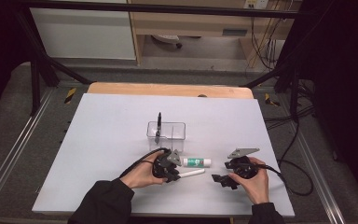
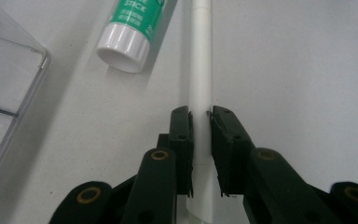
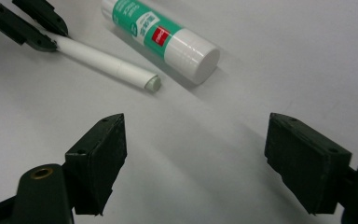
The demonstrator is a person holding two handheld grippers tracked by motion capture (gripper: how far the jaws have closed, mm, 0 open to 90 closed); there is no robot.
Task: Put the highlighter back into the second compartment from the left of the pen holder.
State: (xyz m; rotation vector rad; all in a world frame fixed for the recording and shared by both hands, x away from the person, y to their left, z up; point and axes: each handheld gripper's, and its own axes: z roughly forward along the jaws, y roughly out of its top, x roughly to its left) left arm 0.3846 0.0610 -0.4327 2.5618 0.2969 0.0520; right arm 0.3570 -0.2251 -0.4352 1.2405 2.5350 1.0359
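Our left gripper (image 2: 200, 122) pinches the white pen (image 2: 200, 70) lying on the table beside the glue stick (image 2: 131, 28), our right gripper (image 3: 193, 154) waits wide open, so we should squeeze firmly, lift it straight toward the clear box (image 1: 166, 133).

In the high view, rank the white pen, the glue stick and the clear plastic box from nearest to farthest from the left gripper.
From the left gripper:
1. White pen, between its jaws.
2. Glue stick, just beyond the pen.
3. Clear plastic box, farther back on the table.
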